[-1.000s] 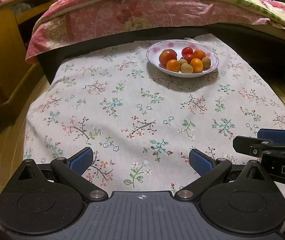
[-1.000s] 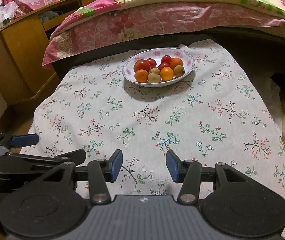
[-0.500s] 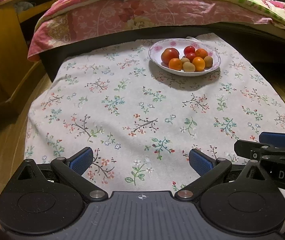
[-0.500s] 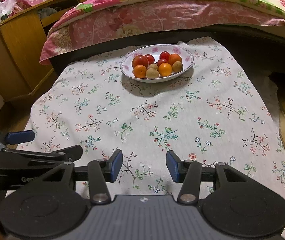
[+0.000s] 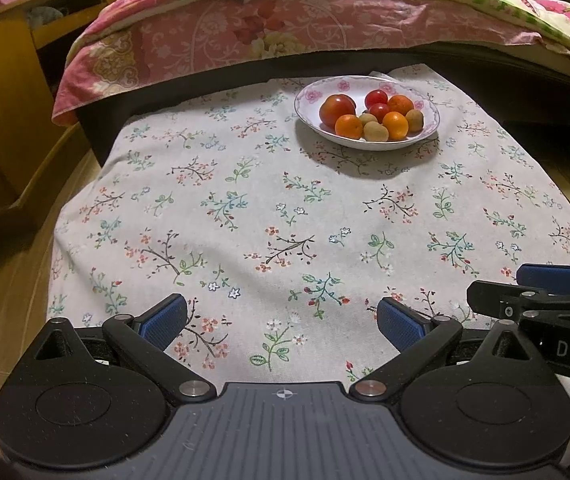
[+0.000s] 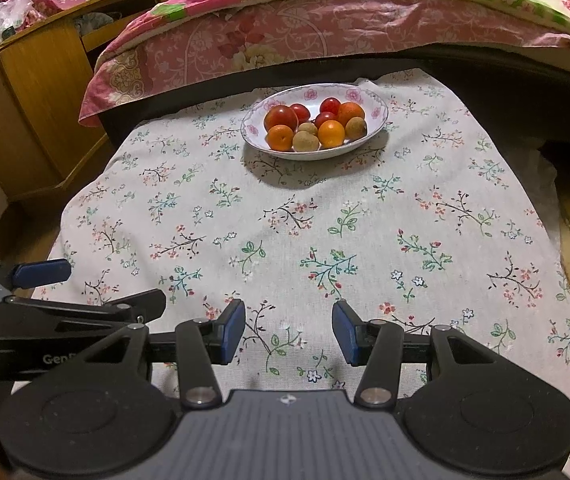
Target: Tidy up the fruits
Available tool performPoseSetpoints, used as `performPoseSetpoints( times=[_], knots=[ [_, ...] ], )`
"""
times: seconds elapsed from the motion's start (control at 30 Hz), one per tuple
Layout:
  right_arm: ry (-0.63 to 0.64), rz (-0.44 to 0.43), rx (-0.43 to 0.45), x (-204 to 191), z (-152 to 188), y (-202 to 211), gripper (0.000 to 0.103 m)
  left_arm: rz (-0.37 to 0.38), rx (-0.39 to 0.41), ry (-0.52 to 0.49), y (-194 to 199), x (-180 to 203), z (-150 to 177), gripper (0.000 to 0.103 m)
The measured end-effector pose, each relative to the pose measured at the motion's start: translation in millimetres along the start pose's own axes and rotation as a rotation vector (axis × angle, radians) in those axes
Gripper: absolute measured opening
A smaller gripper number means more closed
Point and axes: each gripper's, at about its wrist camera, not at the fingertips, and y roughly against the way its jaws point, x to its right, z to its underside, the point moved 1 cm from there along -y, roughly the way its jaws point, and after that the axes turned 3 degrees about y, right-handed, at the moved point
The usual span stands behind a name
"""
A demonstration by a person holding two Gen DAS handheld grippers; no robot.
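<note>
A white floral plate (image 5: 425,126) (image 6: 373,98) stands at the far side of the flowered tablecloth (image 5: 285,220) (image 6: 325,220). It holds a large red tomato (image 5: 337,110) (image 6: 281,117), small red tomatoes, oranges (image 5: 348,126) (image 6: 331,134) and brown kiwi-like fruits (image 5: 375,131) (image 6: 305,141). My left gripper (image 5: 282,320) is open and empty, low over the near edge. My right gripper (image 6: 288,330) is open and empty beside it. Each shows at the edge of the other's view.
A bed with a pink floral quilt (image 5: 305,28) (image 6: 325,28) rises behind the table. A wooden cabinet (image 5: 1,80) (image 6: 33,100) stands at the left. Wooden floor lies at both sides of the table.
Both grippers have drawn back and risen slightly, so the plate looks smaller and farther. Both stay open and empty.
</note>
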Motion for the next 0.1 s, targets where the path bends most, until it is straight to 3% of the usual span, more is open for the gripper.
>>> performPoseSetpoints(
  times=[0.1],
  knots=[
    [-0.002, -0.002, 0.002, 0.1, 0.4, -0.1, 0.047, -0.002, 0.005, 0.001, 0.1, 0.0, 0.0, 0.103]
  ],
)
